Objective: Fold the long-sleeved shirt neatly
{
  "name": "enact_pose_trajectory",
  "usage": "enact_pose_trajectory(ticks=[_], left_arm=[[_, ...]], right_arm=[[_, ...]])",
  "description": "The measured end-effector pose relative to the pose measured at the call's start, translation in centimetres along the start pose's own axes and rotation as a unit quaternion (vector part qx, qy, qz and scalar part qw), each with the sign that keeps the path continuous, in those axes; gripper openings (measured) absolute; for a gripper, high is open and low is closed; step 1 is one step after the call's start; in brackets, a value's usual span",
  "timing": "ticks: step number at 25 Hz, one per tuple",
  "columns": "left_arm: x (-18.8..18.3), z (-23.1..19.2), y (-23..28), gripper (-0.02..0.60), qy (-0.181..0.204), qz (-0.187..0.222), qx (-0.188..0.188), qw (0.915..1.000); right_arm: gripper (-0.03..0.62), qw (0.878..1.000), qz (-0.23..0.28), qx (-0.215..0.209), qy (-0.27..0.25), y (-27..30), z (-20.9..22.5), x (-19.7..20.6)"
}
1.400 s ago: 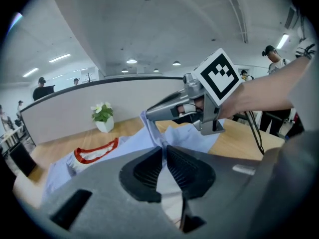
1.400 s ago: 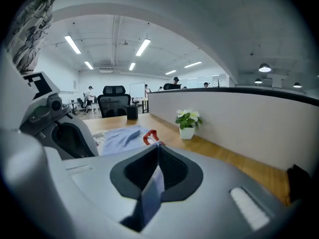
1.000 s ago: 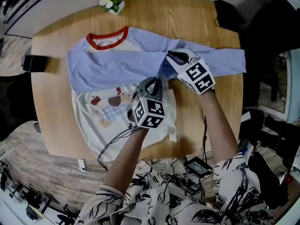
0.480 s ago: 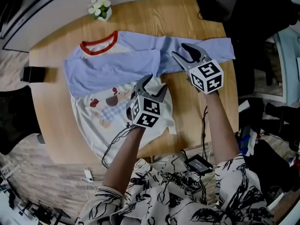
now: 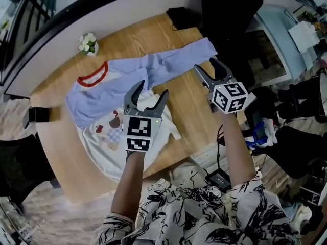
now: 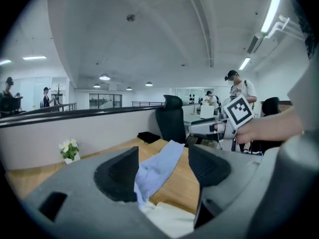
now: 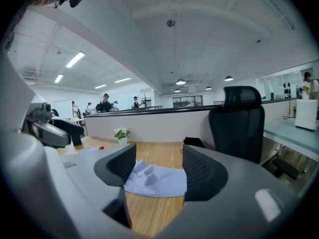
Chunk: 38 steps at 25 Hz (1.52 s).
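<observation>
Lifting clear, the left tongs [image 5: 152,89] and right tongs [image 5: 206,65] are hanging empty, jaws just opened, over the soft, light, blue-sleeved white cloth shirt [image 5: 122,80] lying on the wooden surface [image 5: 191,114], its limp outstretched sleeve [image 5: 186,56] likely needing pinching near the cuff.

top [image 5: 194,213]: white, black scribble print | left gripper [image 5: 153,88], right gripper [image 5: 205,64]: grey, black-white square markings

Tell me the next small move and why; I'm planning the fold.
Probably lower the right gripper to the cuff of the outstretched sleeve and pinch it. It and the left gripper hover above the table, jaws have just been opening, nothing between them, and that sleeve lies unfolded.
</observation>
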<state>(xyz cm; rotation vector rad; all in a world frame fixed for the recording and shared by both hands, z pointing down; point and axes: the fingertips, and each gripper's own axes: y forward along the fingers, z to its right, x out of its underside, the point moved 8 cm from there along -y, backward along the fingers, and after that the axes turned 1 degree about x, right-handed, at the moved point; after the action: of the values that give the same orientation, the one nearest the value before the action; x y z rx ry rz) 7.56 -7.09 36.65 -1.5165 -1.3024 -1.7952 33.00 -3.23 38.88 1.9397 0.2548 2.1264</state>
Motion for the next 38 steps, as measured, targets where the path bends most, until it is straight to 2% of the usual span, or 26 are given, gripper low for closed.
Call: enact_pose_trajectory(ticks=[5,8,11,15,21,25,28,31,33,34,36,38], left_arm=[[-3.9,4.5,2.6,0.321,0.029,0.016,0.025,0.9991],[-5.4,6.4,7.0,0.334,0.063,0.006,0.044,0.997],[-6.2,7.3,12.7,0.35,0.077,-0.011,0.051,0.9957],[-6.1,7.6,21.0,0.362,0.084,-0.043,0.051,0.9942],[-4.7,7.6,31.3,0.371,0.09,-0.106,0.054,0.9888],[-3.9,8.0,35.1,0.374,0.102,-0.136,0.055,0.9839],[-2.7,7.6,37.9,0.374,0.097,-0.156,0.061,0.9811],[-1.2,6.8,40.2,0.373,0.085,-0.177,0.069,0.9781],[-0.9,6.7,41.3,0.373,0.085,-0.185,0.071,0.9765],[-0.9,6.7,41.7,0.371,0.088,-0.189,0.073,0.9753],[-0.9,7.0,42.5,0.366,0.094,-0.199,0.083,0.9719],[-0.4,6.8,43.8,0.35,0.1,-0.215,0.098,0.9666]], right_arm=[[0.302,0.998,-0.001,0.05,0.034,-3.7,4.8,1.4],[0.308,0.997,-0.008,0.061,0.05,-4.5,9.0,2.7],[0.311,0.995,-0.021,0.056,0.077,-4.3,14.1,4.3],[0.319,0.993,-0.049,0.031,0.103,-2.3,19.8,6.7],[0.337,0.984,-0.101,-0.03,0.144,4.2,25.0,10.2],[0.336,0.97,-0.129,-0.063,0.199,8.0,26.8,12.1],[0.332,0.952,-0.16,-0.086,0.246,10.7,27.9,14.2],[0.225,0.942,-0.168,-0.101,0.272,12.0,28.2,15.5],[0.046,0.947,-0.156,-0.1,0.262,11.8,28.4,15.0],[0.018,0.951,-0.151,-0.101,0.25,11.4,28.4,14.5],[0.018,0.957,-0.146,-0.105,0.226,9.8,27.9,13.8],[0.018,0.959,-0.152,-0.108,0.215,8.6,27.2,13.8]])
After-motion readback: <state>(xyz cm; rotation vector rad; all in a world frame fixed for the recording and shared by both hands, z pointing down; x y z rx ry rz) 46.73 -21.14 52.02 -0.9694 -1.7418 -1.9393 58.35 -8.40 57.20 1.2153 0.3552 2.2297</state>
